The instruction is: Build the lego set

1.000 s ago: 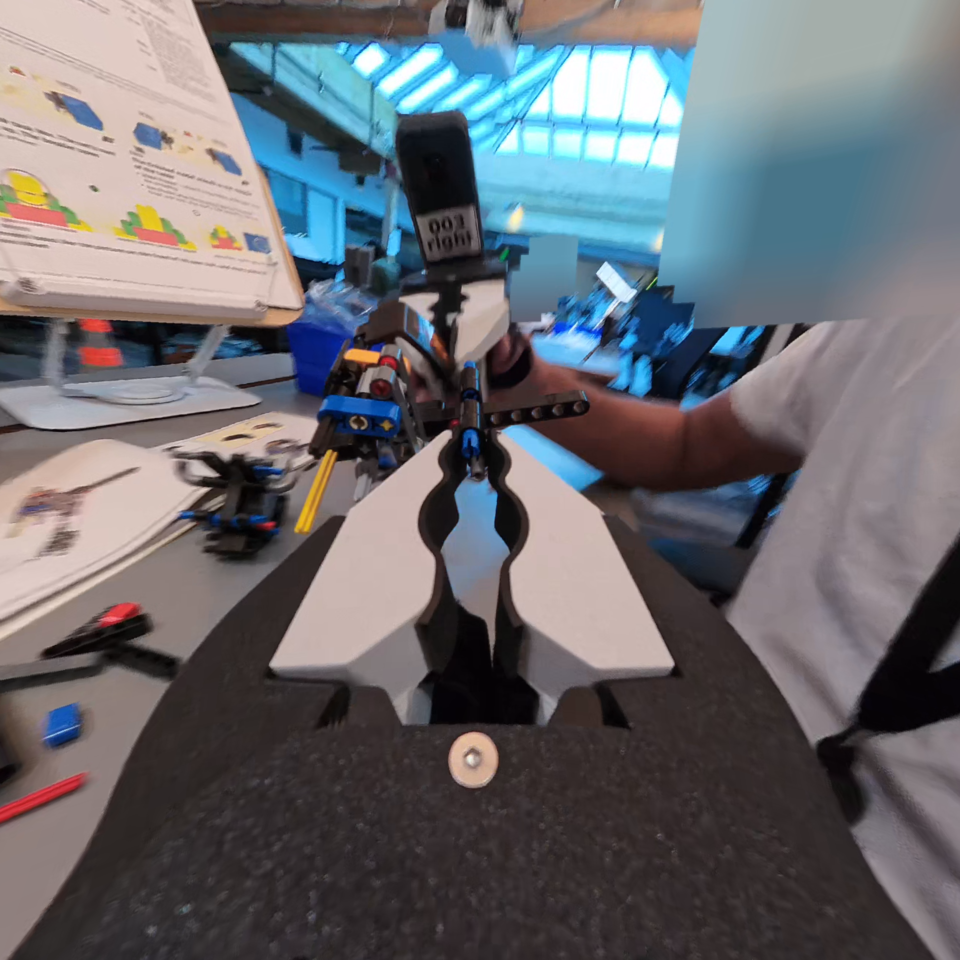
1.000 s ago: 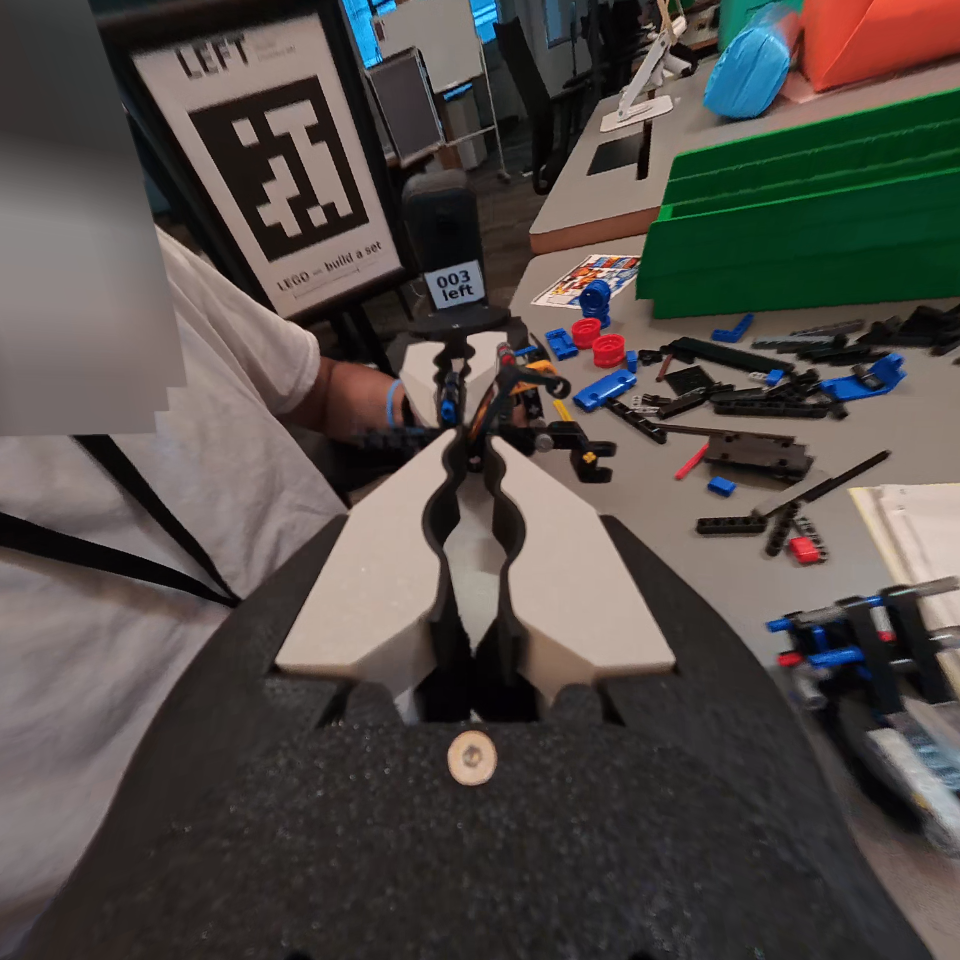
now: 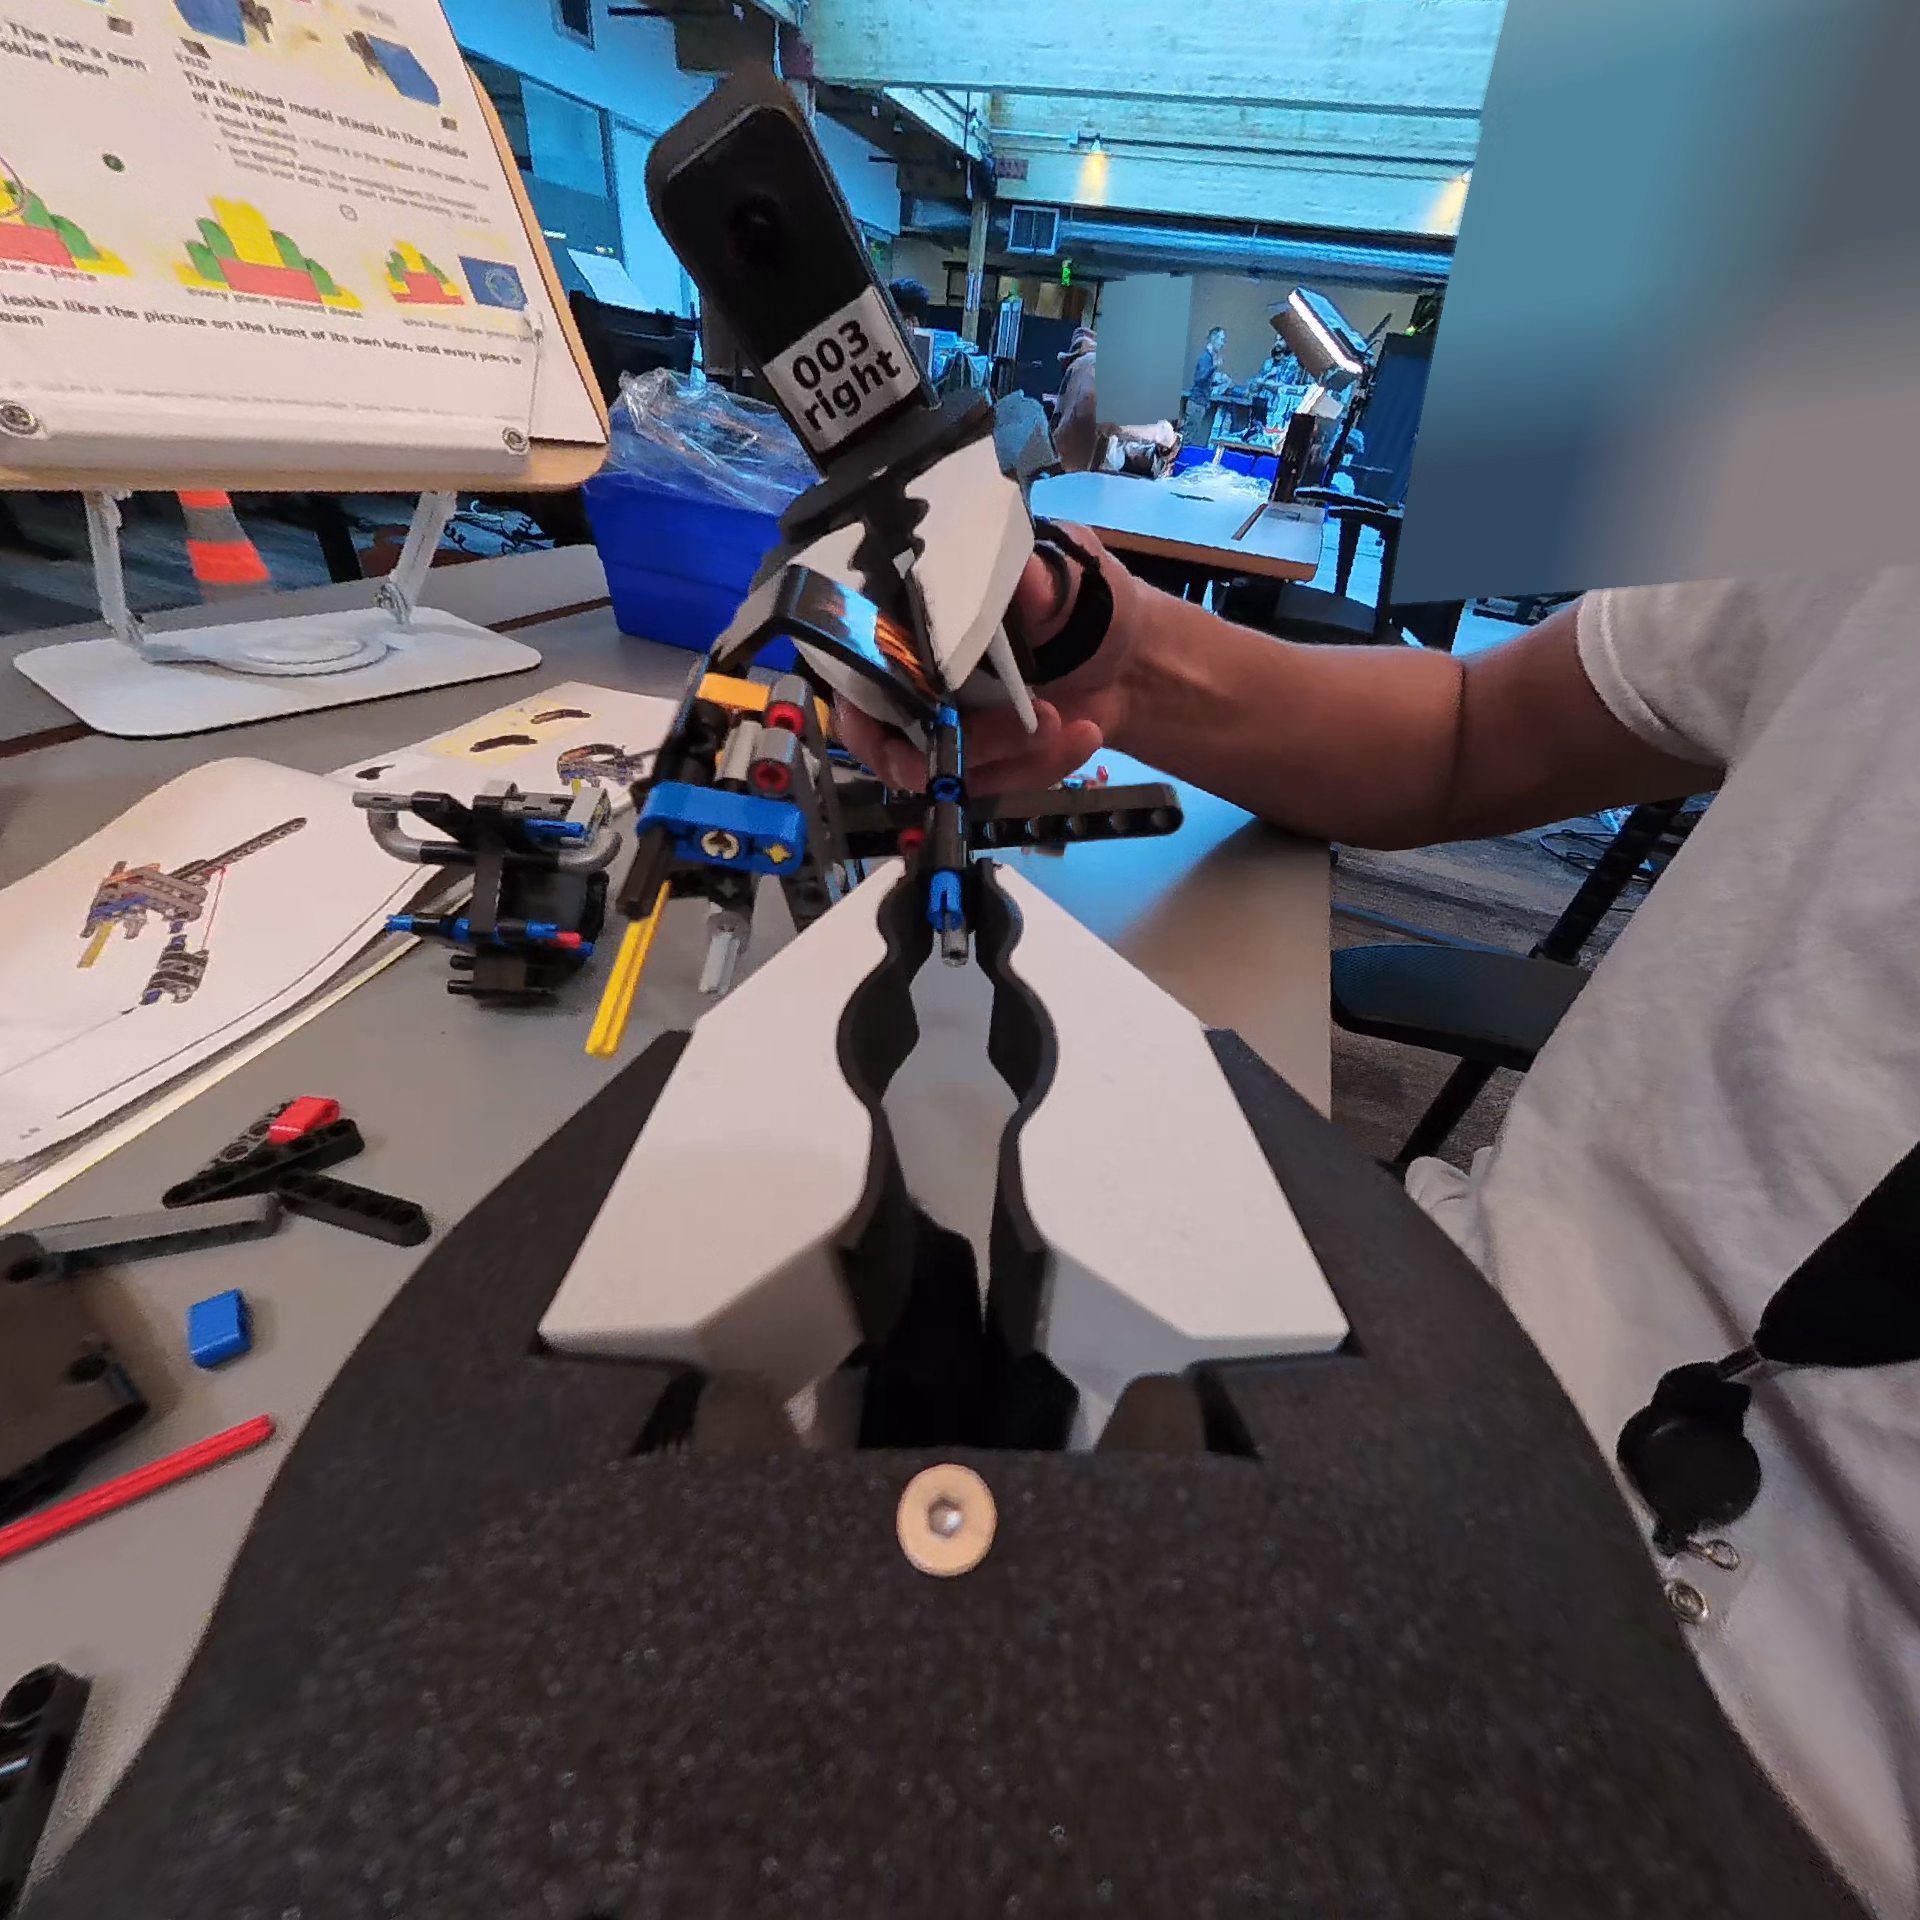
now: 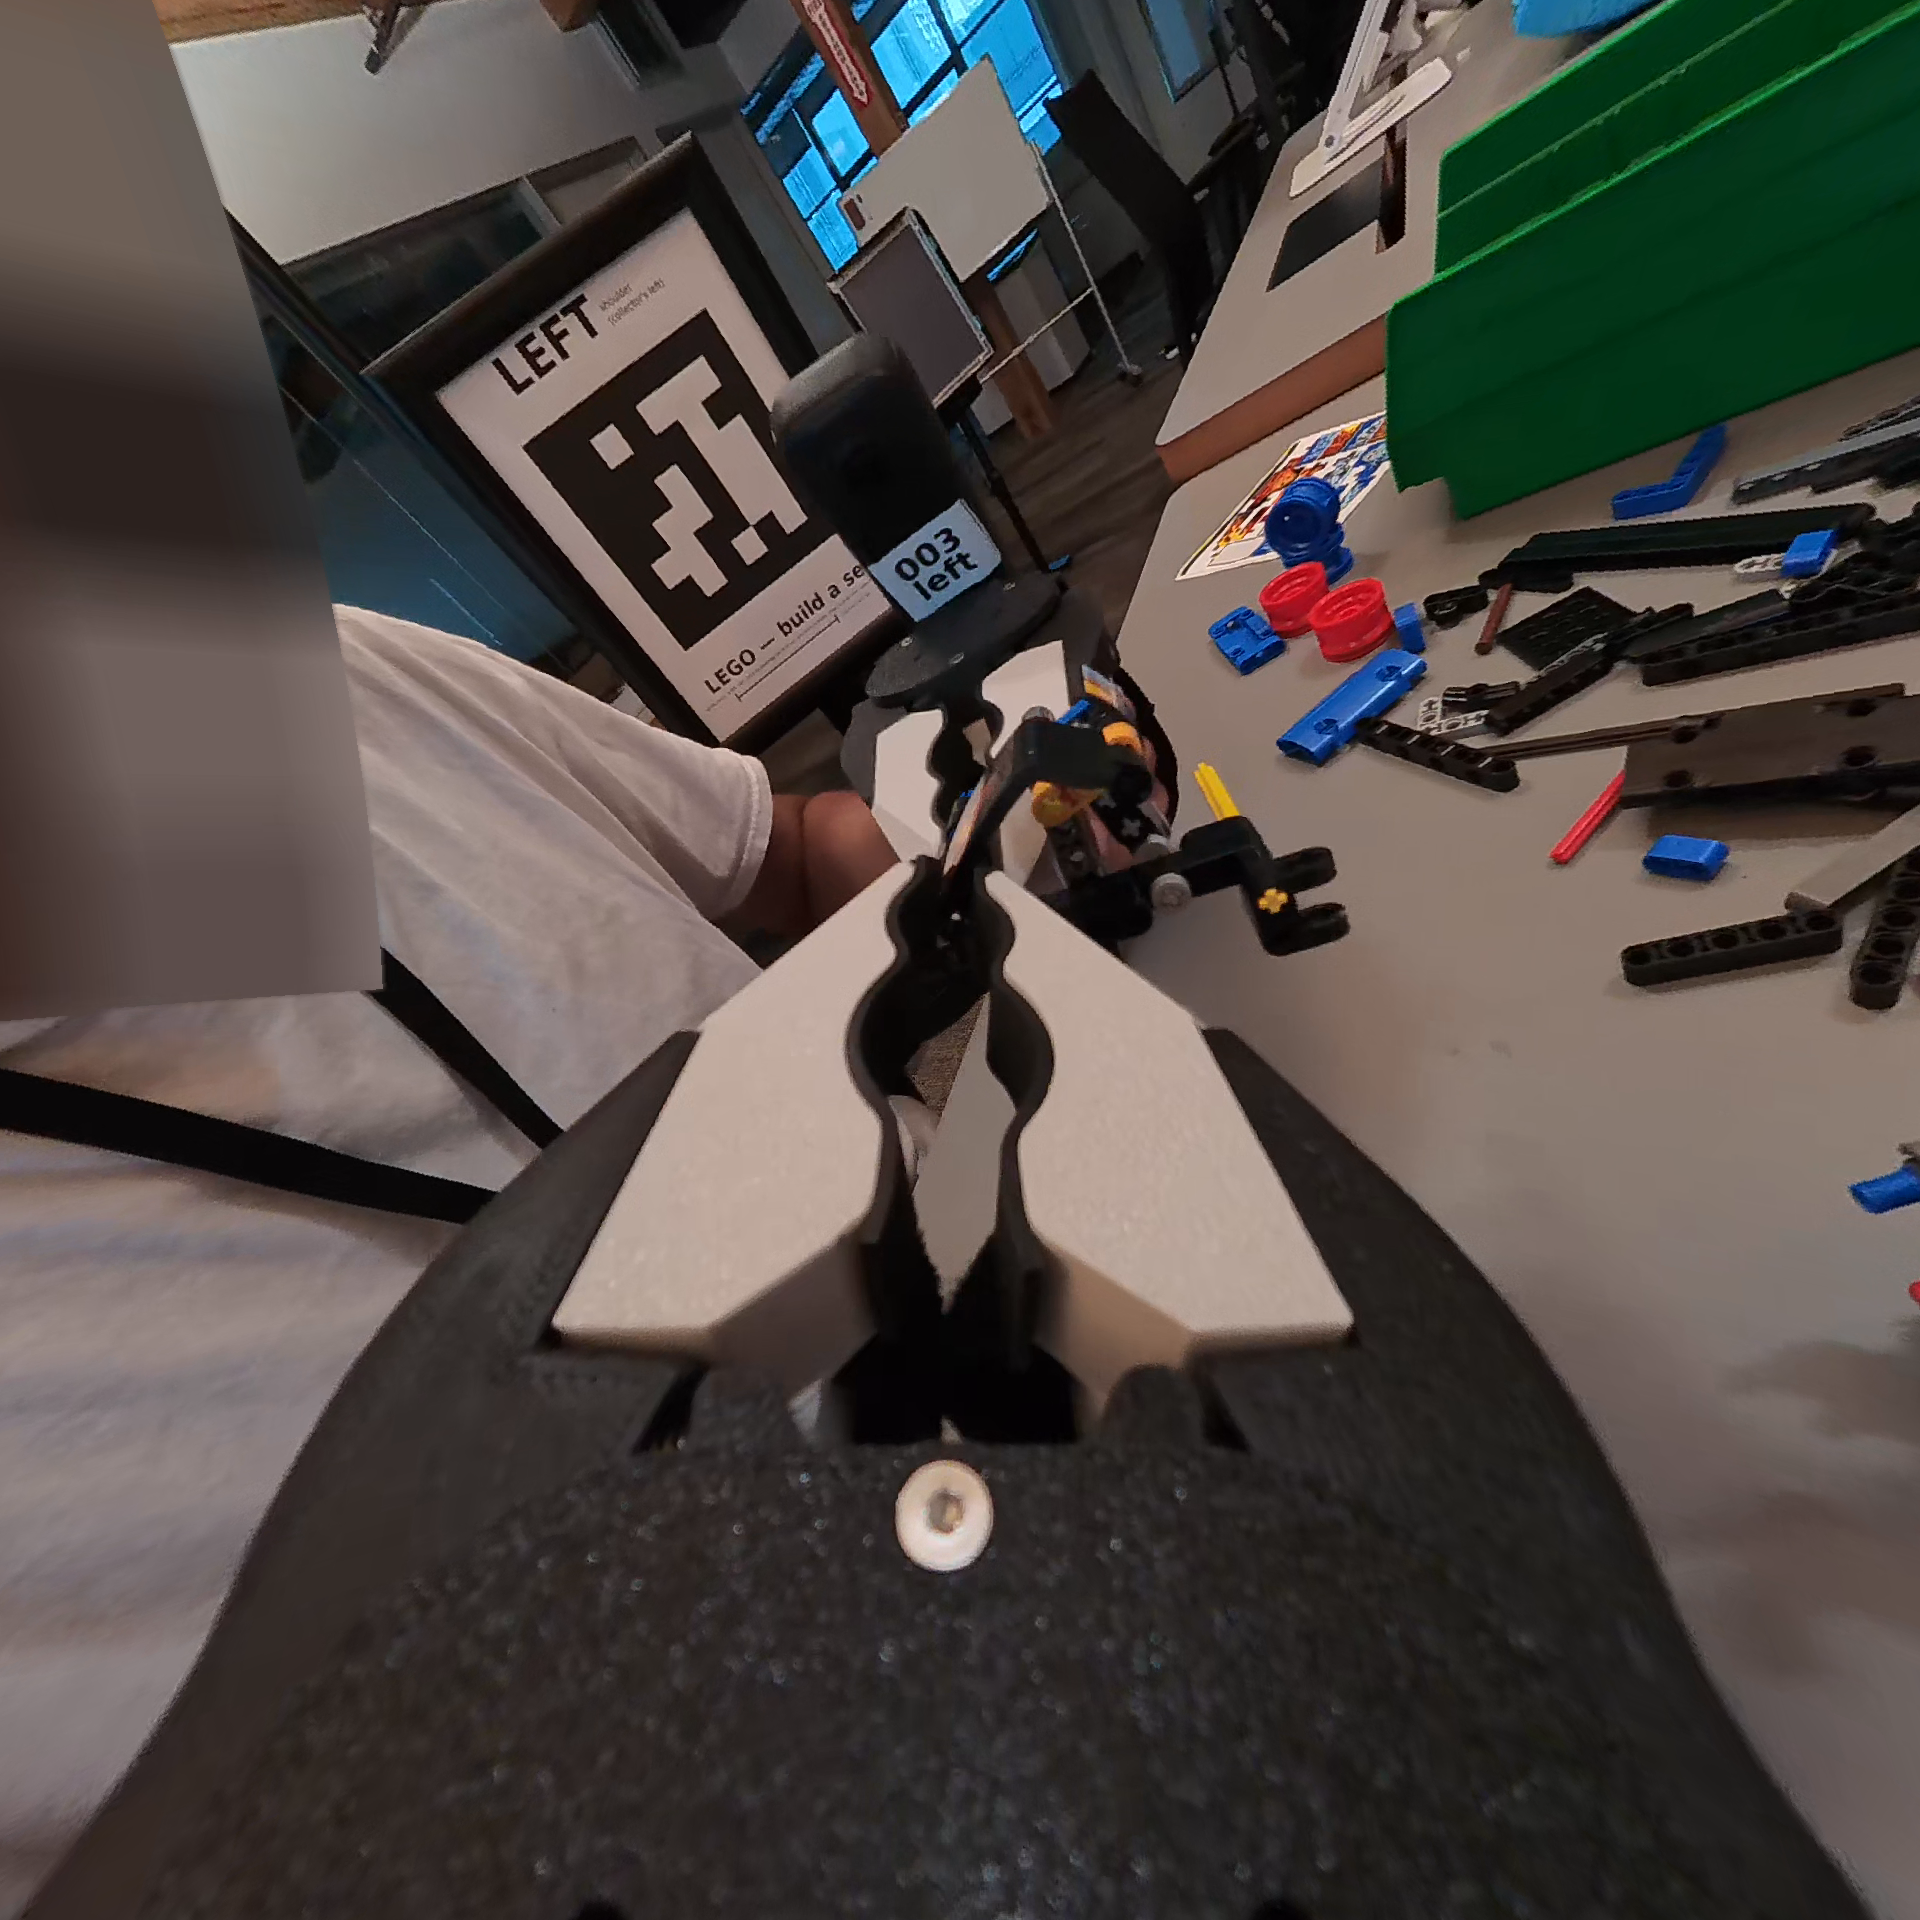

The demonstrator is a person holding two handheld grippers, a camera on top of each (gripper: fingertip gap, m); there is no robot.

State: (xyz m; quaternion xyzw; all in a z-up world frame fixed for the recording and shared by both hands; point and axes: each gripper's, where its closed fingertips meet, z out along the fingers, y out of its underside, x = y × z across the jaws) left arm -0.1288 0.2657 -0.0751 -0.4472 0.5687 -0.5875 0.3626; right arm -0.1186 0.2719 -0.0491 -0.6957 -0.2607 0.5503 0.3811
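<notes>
Black and blue, the half-built lego model hangs above the worktop edge between your two tools. Your left claw pinches its thin axle with blue bushes; your right claw pinches a black curved piece. If you twist them unevenly, the axle can slip out or the pins can pop loose.

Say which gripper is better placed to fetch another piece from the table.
Neither is free: left gripper pinches the axle, right gripper clamps the model. Probably right: the loose beams lie on its side.
</notes>
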